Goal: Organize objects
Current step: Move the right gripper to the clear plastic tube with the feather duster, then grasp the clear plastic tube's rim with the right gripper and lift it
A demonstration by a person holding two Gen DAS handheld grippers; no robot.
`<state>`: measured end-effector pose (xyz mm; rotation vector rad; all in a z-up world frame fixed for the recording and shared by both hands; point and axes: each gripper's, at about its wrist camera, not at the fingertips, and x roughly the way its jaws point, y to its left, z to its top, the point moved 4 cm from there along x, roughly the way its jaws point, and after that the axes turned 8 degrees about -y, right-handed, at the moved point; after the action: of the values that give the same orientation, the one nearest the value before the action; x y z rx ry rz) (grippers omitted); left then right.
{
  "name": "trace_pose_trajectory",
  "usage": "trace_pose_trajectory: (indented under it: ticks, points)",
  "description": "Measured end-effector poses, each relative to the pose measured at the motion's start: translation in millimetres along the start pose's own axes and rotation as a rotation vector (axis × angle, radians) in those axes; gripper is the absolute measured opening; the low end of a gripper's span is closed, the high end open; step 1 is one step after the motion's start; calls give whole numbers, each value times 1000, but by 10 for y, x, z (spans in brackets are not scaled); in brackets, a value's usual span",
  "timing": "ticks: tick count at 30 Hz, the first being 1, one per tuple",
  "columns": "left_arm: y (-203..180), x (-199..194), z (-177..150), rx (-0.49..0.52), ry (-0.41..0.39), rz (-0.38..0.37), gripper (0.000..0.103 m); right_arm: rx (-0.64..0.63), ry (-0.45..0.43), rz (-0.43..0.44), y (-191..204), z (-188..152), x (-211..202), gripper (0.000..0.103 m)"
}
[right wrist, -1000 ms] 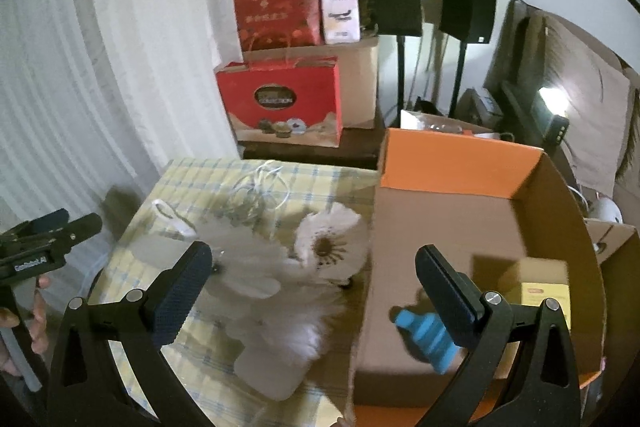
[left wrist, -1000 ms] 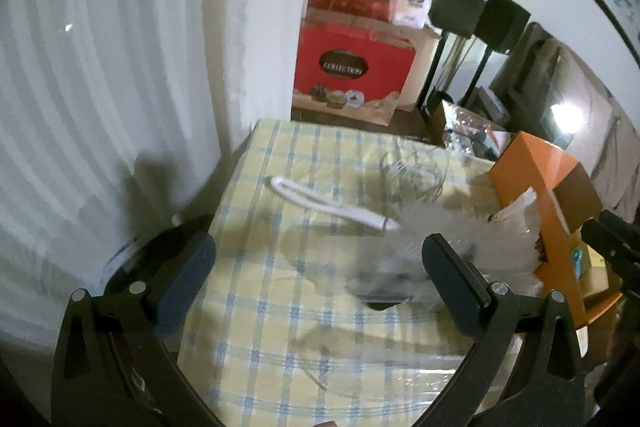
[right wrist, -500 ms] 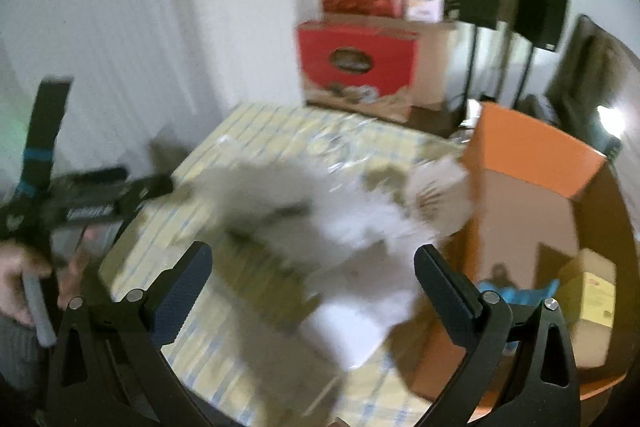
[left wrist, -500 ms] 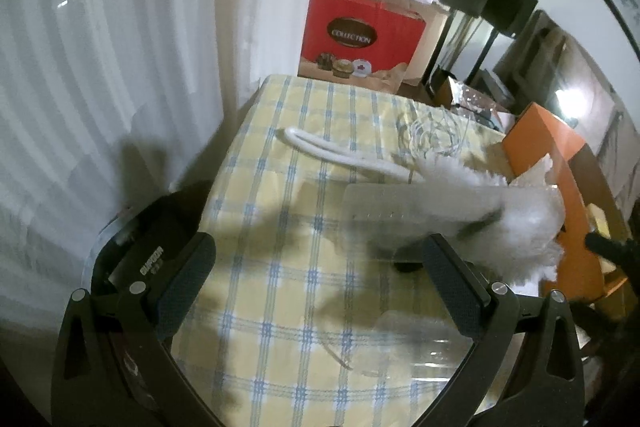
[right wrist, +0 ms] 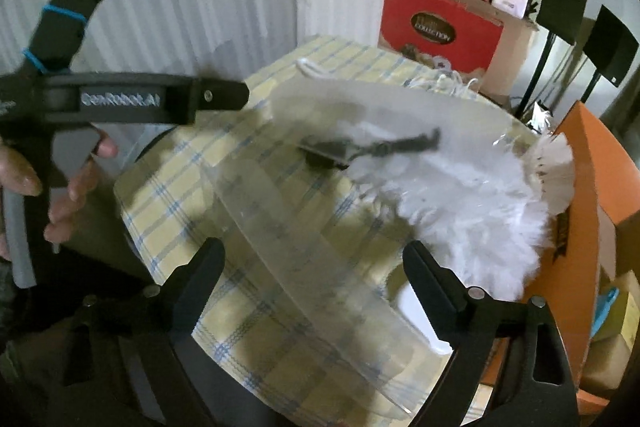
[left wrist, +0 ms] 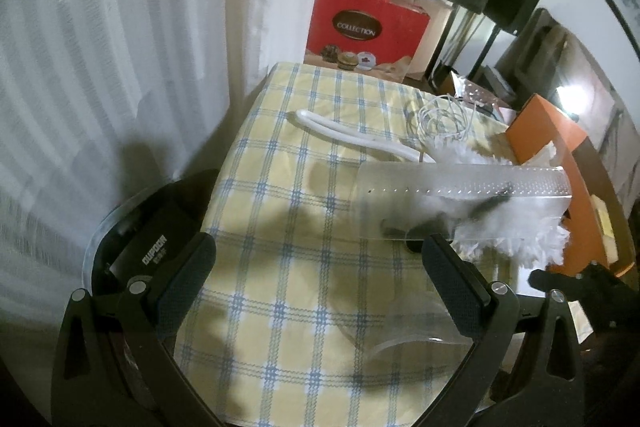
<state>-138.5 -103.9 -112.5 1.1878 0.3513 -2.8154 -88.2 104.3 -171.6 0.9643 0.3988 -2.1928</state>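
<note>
- Fingers of the right gripper (right wrist: 312,261) stand wide apart and are closing, with the clear plastic sleeve (right wrist: 320,259) of the white feather duster (right wrist: 460,195) running between them; the pads do not yet press on it.
- Fingers of the left gripper (left wrist: 316,259) are spread with only the checked tablecloth (left wrist: 280,187) between them; nothing is pinched there.
- Left gripper shows in the right wrist view too, off to the left above the table edge, gripped by the person's hand (right wrist: 60,187).
- Step in hand, as I judge it: reaching in to take the packaged duster off the table so it can go into the orange-lined cardboard box (right wrist: 592,163) at the right, which already holds a blue item (right wrist: 604,307) and a yellow-labelled box (right wrist: 628,311).
- Duster lies across the cloth, feathered end touching or just beside the box wall; its dark handle clip (right wrist: 360,147) lies farther in, beyond the right fingers.
- From the left wrist view the sleeve's near end lies just beside the right-hand finger (left wrist: 456,279), outside the gap.
- Next move likely calls for the right jaws to shut on the sleeve without letting the slick film slide out, then a lift clear of the white cord (left wrist: 352,135) and the coiled wire (left wrist: 440,115).
- Loose plastic may crumple or slip, so a bite nearer the stiff handle looks safer.
</note>
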Motion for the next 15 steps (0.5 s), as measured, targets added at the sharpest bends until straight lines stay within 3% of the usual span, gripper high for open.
trace_pose_trajectory:
  ticks: [4, 6, 8, 12, 14, 15]
  points:
    - [12, -6, -5, -4, -2, -5, 103, -7, 22, -4, 16, -29, 55, 89]
    - [16, -6, -11, -5, -2, -9, 103, -10, 34, -13, 3, -46, 104, 82]
    - [19, -3, -13, -6, -1, -13, 103, -15, 52, -21, -1, -65, 159, 69]
    - [24, -6, -20, -7, -3, -21, 103, -31, 68, -38, -2, -92, 232, 63]
    - [17, -8, -20, -8, -4, -23, 103, -38, 74, -43, 9, -106, 255, 46]
    - [14, -10, -16, -8, -5, -24, 103, -44, 76, -52, 11, -109, 261, 43]
